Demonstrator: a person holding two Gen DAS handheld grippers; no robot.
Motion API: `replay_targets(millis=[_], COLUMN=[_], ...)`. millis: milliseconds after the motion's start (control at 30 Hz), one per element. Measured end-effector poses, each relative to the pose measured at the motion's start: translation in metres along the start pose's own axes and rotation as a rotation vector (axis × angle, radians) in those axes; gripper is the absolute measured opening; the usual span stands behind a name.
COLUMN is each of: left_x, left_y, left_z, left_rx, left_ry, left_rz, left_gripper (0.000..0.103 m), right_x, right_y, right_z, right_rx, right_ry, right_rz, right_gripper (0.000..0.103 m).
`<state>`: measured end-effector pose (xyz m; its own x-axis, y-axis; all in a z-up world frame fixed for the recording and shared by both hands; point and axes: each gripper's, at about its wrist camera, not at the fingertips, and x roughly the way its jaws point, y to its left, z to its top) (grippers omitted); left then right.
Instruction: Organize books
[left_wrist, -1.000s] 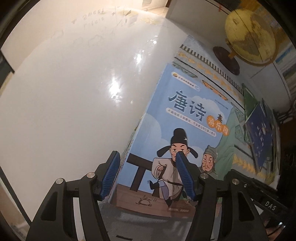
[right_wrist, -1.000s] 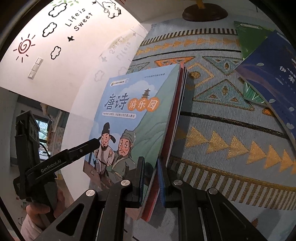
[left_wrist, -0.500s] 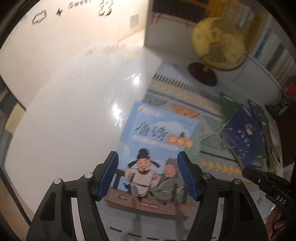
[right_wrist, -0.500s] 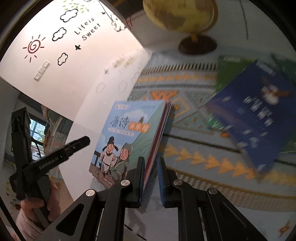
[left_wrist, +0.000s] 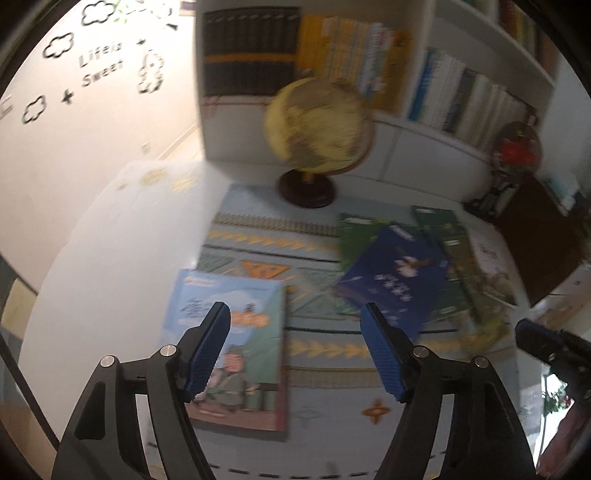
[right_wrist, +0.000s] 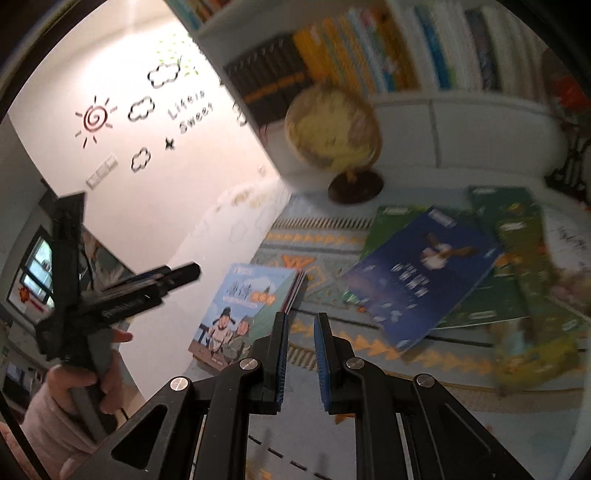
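Observation:
A light blue book with cartoon figures (left_wrist: 240, 347) lies flat on top of a small stack on the patterned mat, also seen in the right wrist view (right_wrist: 243, 314). My left gripper (left_wrist: 295, 343) is open and empty, raised above it. My right gripper (right_wrist: 300, 343) is slightly open and empty, raised beside the stack's right edge. A dark blue book (right_wrist: 421, 284) lies on top of several green books (right_wrist: 517, 258) to the right; it also shows in the left wrist view (left_wrist: 395, 280).
A yellow globe (left_wrist: 317, 125) on a dark base stands at the back of the mat (left_wrist: 332, 369). White bookshelves (right_wrist: 406, 51) full of books stand behind it. The white tabletop (left_wrist: 110, 258) lies left of the mat.
Both grippers have pulled back and up from the light blue book. The right gripper let go of the stack's edge and the book now lies flat. The views tilted up to show shelves.

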<state>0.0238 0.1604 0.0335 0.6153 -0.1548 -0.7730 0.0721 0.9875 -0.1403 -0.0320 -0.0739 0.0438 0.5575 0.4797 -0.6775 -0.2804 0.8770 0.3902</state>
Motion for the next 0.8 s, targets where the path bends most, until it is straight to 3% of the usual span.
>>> replay_targets(millis=[167, 200, 233, 300, 367, 533, 667, 800], left_x=[-0.014, -0.015, -0.016, -0.013, -0.002, 0.037, 0.071, 0.126], left_y=[-0.043, -0.049, -0.055, -0.065, -0.072, -0.085, -0.088, -0.089], left_z=[0.013, 0.014, 0.016, 0.019, 0.023, 0.032, 0.037, 0.041], left_rx=[0.079, 0.091, 0.103, 0.117, 0.123, 0.163, 0.208, 0.245], left_ry=[-0.036, -0.042, -0.047, -0.046, -0.025, 0.034, 0.095, 0.198], left_rz=[-0.116, -0.131, -0.148, -0.172, -0.205, -0.211, -0.223, -0.289], left_gripper=[0.075, 0.077, 0.077, 0.078, 0.078, 0.078, 0.078, 0.078], right_x=[-0.064, -0.078, -0.088, -0.109, -0.118, -0.103, -0.074, -0.029], right_y=[-0.014, -0.018, -0.021, -0.028, -0.039, -0.071, -0.094, -0.119], right_z=[0.011, 0.012, 0.013, 0.011, 0.009, 0.004, 0.000, 0.004], right_rx=[-0.002, 0.001, 0.002, -0.003, 0.017, 0.128, 0.209, 0.285], right_ry=[-0.099, -0.126, -0.149, -0.220, -0.252, -0.205, -0.154, -0.094], right_rz=[-0.014, -0.018, -0.029, -0.074, -0.094, -0.105, -0.097, -0.087], right_gripper=[0.020, 0.029, 0.049, 0.065, 0.068, 0.068, 0.068, 0.068])
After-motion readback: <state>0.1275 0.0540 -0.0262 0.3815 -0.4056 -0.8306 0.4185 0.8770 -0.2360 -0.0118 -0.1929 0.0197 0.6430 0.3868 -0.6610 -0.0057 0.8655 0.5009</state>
